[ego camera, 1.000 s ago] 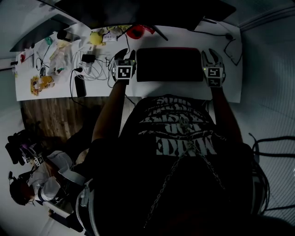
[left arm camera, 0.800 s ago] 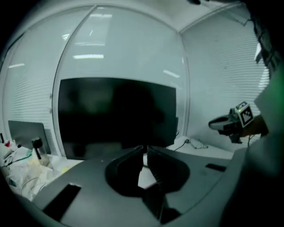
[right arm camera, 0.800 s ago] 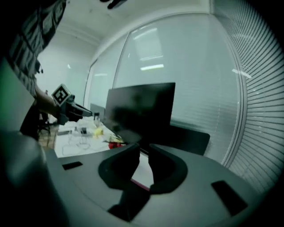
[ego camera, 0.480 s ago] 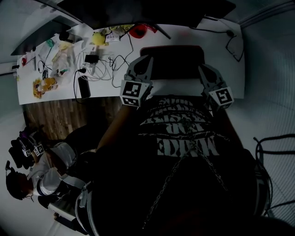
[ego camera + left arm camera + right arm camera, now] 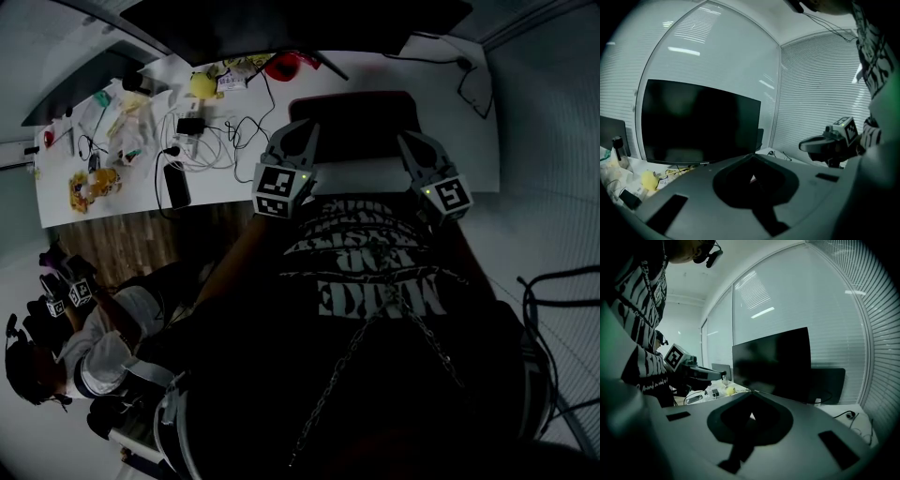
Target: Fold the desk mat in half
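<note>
The dark desk mat (image 5: 354,127) lies on the white table (image 5: 469,141) under the monitor. My left gripper (image 5: 302,129) is shut at the mat's near left corner, and my right gripper (image 5: 404,141) is shut at its near right corner. Both are raised off the table with the mat's near edge lifted. In the left gripper view the jaws (image 5: 751,155) meet in a point, with the right gripper (image 5: 830,142) off to the right. In the right gripper view the jaws (image 5: 750,393) are likewise together, and the left gripper (image 5: 693,371) shows at the left. The thin mat barely shows between the pads.
A big black monitor (image 5: 698,123) stands at the table's back. Left of the mat lie tangled cables (image 5: 202,141), a black phone (image 5: 175,187), a yellow thing (image 5: 199,82) and a red thing (image 5: 281,64). Another person (image 5: 84,361) sits low at the left.
Both grippers went from open beside the mat on the table to shut at its near corners. They rose and came back toward the person, lifting the near edge.
</note>
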`<action>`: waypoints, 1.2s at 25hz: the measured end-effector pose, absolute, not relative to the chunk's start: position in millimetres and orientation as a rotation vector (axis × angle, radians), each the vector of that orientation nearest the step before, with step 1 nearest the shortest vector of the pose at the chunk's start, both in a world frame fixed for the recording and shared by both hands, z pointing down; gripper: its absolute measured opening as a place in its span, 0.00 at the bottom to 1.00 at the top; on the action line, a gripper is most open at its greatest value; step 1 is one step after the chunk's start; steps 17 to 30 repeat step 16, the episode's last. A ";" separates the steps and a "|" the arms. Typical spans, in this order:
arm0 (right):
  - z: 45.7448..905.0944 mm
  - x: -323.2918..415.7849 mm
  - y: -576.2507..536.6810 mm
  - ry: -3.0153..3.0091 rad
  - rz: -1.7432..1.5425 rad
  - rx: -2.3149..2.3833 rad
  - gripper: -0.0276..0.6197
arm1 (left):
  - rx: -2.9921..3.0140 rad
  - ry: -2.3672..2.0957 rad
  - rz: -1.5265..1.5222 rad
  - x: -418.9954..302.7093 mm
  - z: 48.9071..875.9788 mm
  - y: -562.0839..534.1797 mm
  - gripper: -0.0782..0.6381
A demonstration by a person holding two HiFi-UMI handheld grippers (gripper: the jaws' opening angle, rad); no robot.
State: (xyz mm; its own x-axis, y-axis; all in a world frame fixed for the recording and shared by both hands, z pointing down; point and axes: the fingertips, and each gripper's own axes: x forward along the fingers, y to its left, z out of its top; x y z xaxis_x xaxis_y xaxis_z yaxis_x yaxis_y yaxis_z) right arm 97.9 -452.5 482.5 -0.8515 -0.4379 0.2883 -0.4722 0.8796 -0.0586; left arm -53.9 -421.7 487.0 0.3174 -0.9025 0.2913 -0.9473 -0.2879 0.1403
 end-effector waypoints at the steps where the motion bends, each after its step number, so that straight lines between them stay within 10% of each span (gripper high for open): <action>1: 480.6 95.9 -451.8 -2.781 0.182 0.696 0.04 | 2.307 -1.662 0.225 -55.8 486.6 -420.7 0.12; 30: 473.5 61.2 -429.3 -2.755 0.156 0.800 0.04 | 2.357 -1.585 0.204 -91.7 489.3 -407.7 0.12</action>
